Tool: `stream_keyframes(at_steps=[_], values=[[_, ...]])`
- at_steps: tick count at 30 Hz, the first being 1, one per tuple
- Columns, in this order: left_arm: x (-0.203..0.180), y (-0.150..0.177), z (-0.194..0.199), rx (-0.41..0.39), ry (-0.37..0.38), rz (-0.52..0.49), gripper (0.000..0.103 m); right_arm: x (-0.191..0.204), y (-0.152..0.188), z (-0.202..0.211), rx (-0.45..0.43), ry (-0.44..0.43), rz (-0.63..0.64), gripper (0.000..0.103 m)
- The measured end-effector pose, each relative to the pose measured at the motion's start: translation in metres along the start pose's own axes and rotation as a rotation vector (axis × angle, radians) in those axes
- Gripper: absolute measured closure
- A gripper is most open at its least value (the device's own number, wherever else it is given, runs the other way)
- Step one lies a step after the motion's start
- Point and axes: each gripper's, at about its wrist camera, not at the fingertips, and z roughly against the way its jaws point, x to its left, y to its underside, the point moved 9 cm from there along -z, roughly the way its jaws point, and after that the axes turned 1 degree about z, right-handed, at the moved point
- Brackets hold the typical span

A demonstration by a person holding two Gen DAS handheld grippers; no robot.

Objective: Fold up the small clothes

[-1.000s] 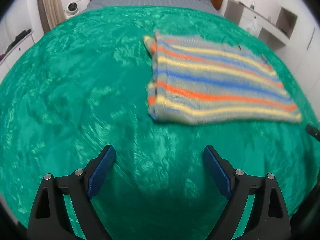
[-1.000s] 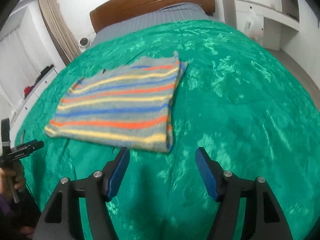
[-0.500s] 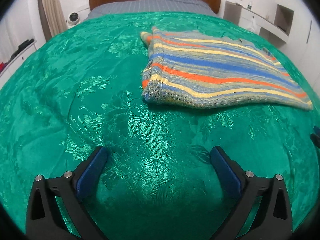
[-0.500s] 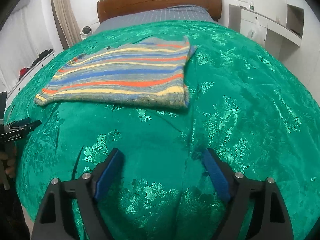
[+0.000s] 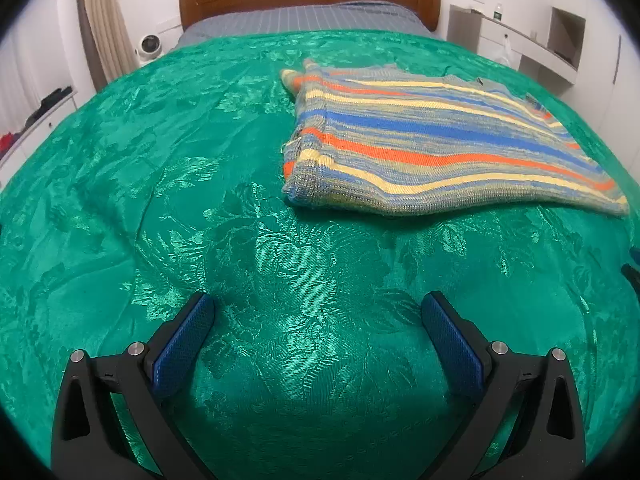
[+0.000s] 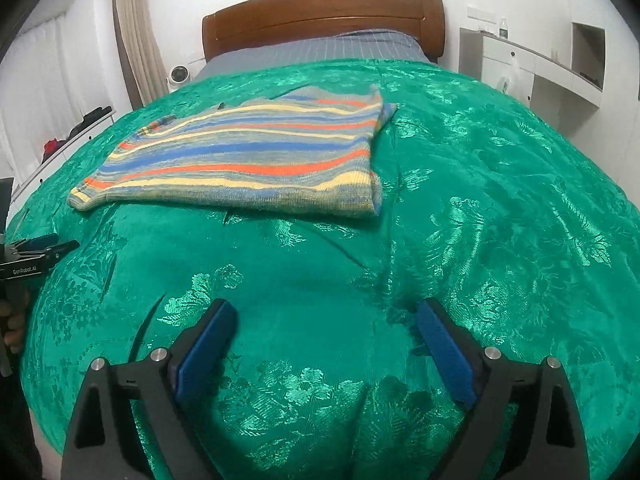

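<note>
I see bare green bedspread point(image 5: 168, 184) ahead of both my grippers, open to pass over. The folded striped sweater point(image 5: 432, 148) is the one low obstacle (lying flat), well apart from the headboard point(image 6: 320, 16) and bedside shelving point(image 6: 536, 64).

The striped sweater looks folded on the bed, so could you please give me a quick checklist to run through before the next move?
1. Left gripper empty, jaws wide: ok.
2. Right gripper empty; its jaws have just been opening, nothing between them: ok.
3. Striped sweater lies folded flat on the green bedspread, clear of both grippers: ok.
4. Folded edges lined up: not ok, a bit of an under layer pokes out at the far corner.
5. Sleeves tucked inside: cannot tell, hidden by the top layer.
6. More clothes waiting to fold: cannot tell, none in view on the bed.
</note>
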Motion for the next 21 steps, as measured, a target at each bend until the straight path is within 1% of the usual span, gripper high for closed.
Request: stream_keyframes(at_steps=[21], values=[[-0.0018, 0.0015, -0.0001, -0.004, -0.009, -0.004, 0.001, 0.0011, 0.0017, -0.0003, 0.002, 0.004, 0.001, 0.01]])
